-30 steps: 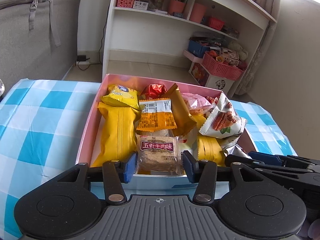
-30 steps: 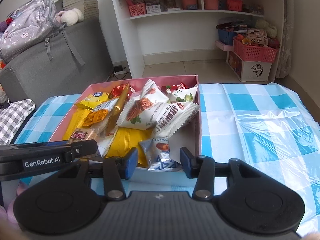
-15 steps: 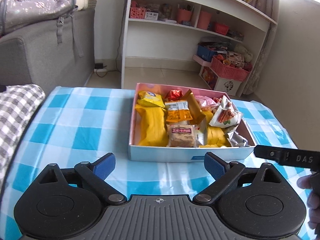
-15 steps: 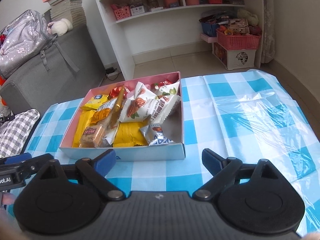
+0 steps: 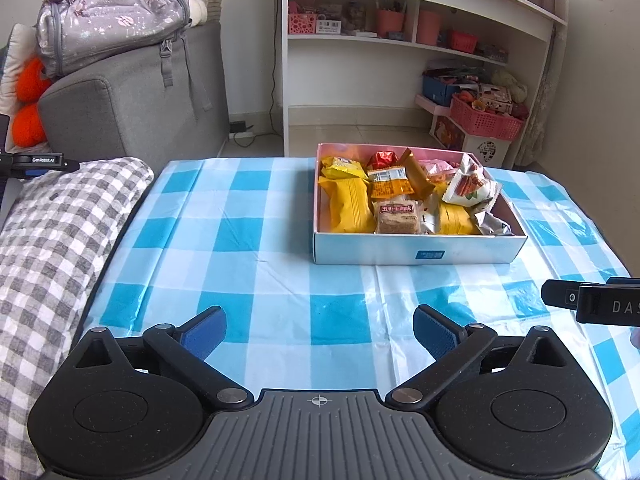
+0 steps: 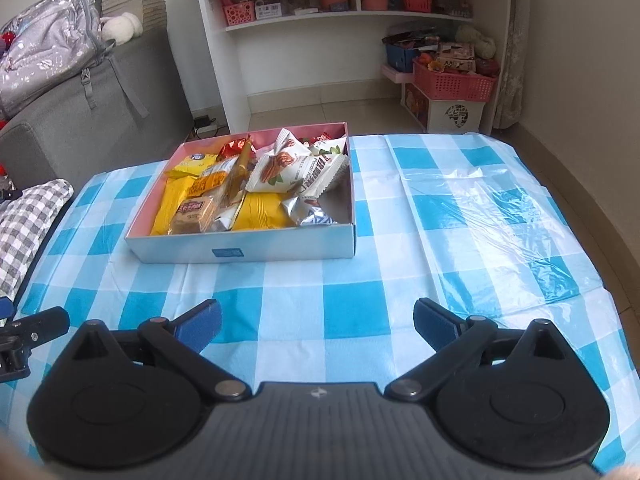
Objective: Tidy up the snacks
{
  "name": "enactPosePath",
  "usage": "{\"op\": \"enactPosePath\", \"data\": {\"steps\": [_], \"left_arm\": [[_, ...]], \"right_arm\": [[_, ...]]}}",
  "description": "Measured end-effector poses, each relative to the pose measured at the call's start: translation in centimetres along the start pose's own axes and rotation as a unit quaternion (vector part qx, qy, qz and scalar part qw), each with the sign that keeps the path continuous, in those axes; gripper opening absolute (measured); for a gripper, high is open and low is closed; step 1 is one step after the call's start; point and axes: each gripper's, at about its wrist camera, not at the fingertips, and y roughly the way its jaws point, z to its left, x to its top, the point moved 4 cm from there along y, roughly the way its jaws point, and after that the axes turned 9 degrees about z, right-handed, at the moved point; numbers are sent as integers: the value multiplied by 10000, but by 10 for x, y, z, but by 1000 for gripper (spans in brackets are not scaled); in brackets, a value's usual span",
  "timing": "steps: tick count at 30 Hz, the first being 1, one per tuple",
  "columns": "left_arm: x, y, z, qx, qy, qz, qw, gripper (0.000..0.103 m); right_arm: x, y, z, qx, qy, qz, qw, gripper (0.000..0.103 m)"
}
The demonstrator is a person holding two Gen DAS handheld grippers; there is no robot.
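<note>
A white box with a pink inside stands on the blue checked tablecloth, filled with several snack packets: yellow packs, a brown cake bar, a white pecan packet and a silver packet. My left gripper is open and empty, well back from the box. My right gripper is open and empty, also back from the box. The right gripper's edge shows in the left wrist view.
A grey checked cushion lies along the table's left edge. A grey sofa with a silver backpack stands at the left, a white shelf unit behind the table. Loose clear plastic covers the cloth right of the box.
Both grippers have opened wide and pulled back from the box, away from the packets they stood around. The box and its packets stay in place.
</note>
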Motion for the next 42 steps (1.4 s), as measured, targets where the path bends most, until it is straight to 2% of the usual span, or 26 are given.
{"op": "enactPosePath", "data": {"steps": [9,15,21,30,42], "left_arm": [[-10,3,-2,-165,-116,173,9996,102],[-9,5,0,96,-108,221,9997,102],[-7,7,4,207,-187,233,9993,102],[-6,9,6,227,-223,235,9992,102],[-6,11,5,212,-204,301,9991,102]], "right_arm": [[-3,-2,8,33,-42,20,10000,103],[-4,3,15,38,-71,122,9999,103],[-2,8,26,26,-129,196,9997,103],[-4,8,39,12,-401,230,9989,103],[-3,8,37,-9,-310,266,9992,103]]}}
